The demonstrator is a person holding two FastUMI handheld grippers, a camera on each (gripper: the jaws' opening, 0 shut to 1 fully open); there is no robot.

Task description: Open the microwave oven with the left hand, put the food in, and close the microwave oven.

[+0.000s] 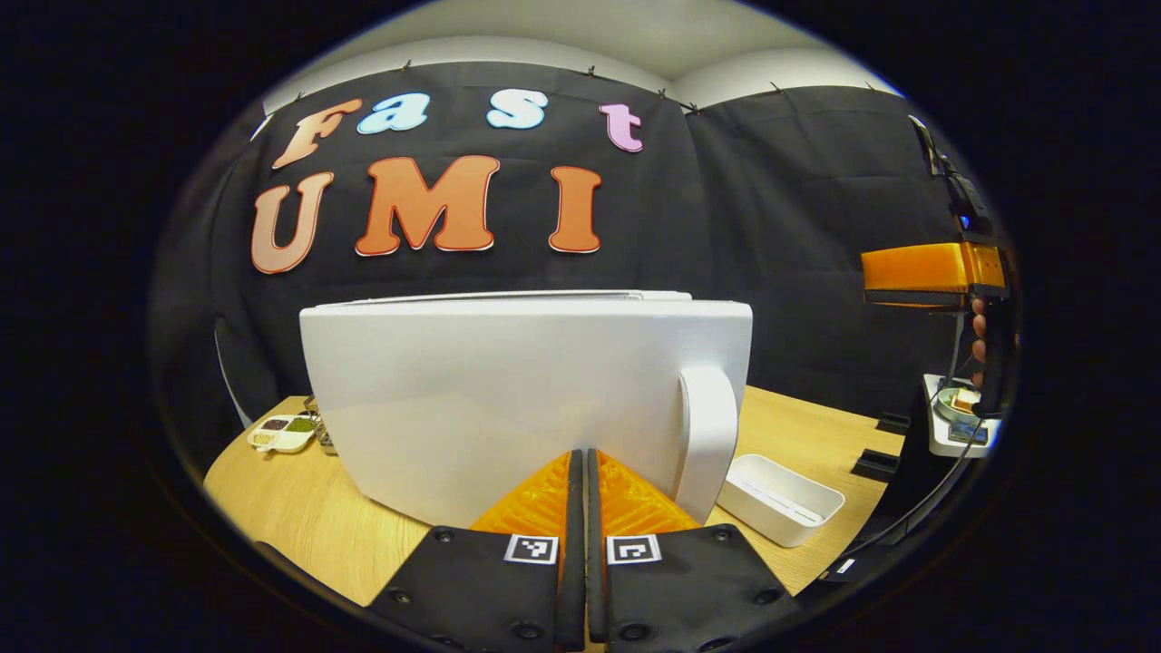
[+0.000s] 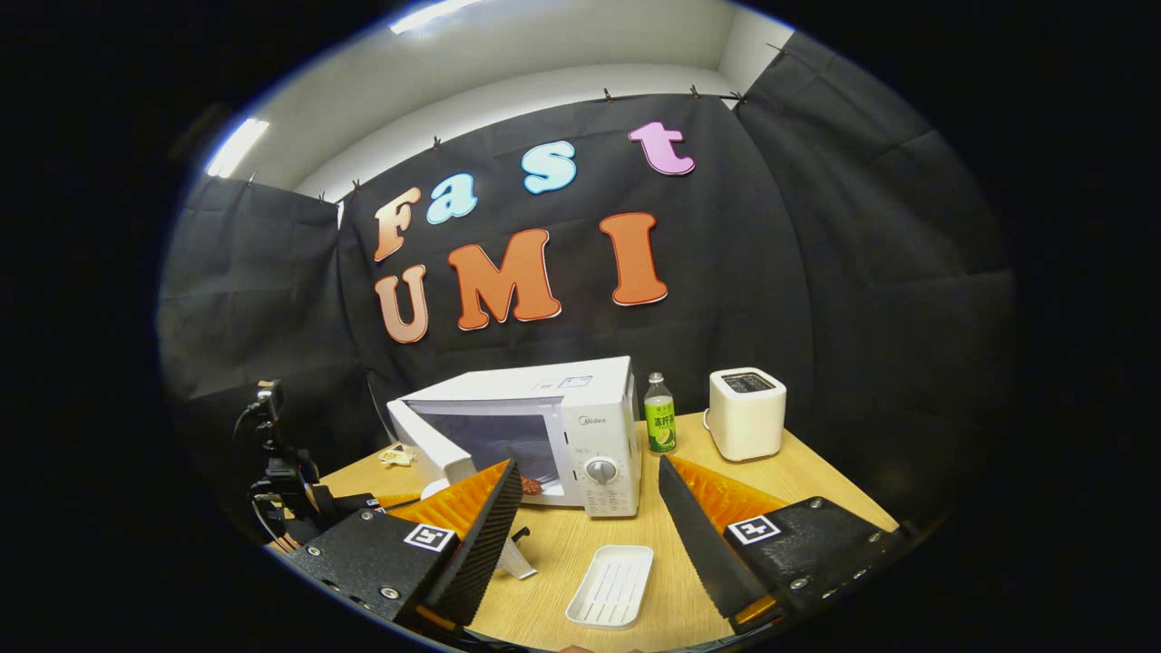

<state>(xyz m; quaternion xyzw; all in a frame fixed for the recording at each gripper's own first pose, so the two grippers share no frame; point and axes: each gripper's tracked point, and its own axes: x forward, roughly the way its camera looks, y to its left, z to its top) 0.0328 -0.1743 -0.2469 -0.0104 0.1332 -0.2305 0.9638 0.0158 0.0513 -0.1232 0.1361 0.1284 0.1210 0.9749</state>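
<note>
The white microwave (image 2: pixel 580 426) stands on the wooden table with its door (image 2: pixel 424 449) swung out to the left. A reddish-brown bit of food (image 2: pixel 531 485) shows low in the open cavity, partly hidden behind a finger. My right gripper (image 2: pixel 590 535) is open in front of the microwave with nothing between its fingers. In the left gripper view the door's outer face (image 1: pixel 508 390) is close ahead, its handle (image 1: pixel 709 435) to the right. My left gripper (image 1: pixel 581 467) is shut and empty, tips pointing at the door; I cannot tell whether they touch it.
A white slotted tray (image 2: pixel 612 585) (image 1: pixel 782 499) lies on the table in front of the microwave. A green bottle (image 2: pixel 659 414) and a white toaster (image 2: pixel 746 413) stand to the right. A small sectioned dish (image 1: pixel 281 433) sits far left. A hand (image 1: pixel 978 337) holds the other gripper at the right.
</note>
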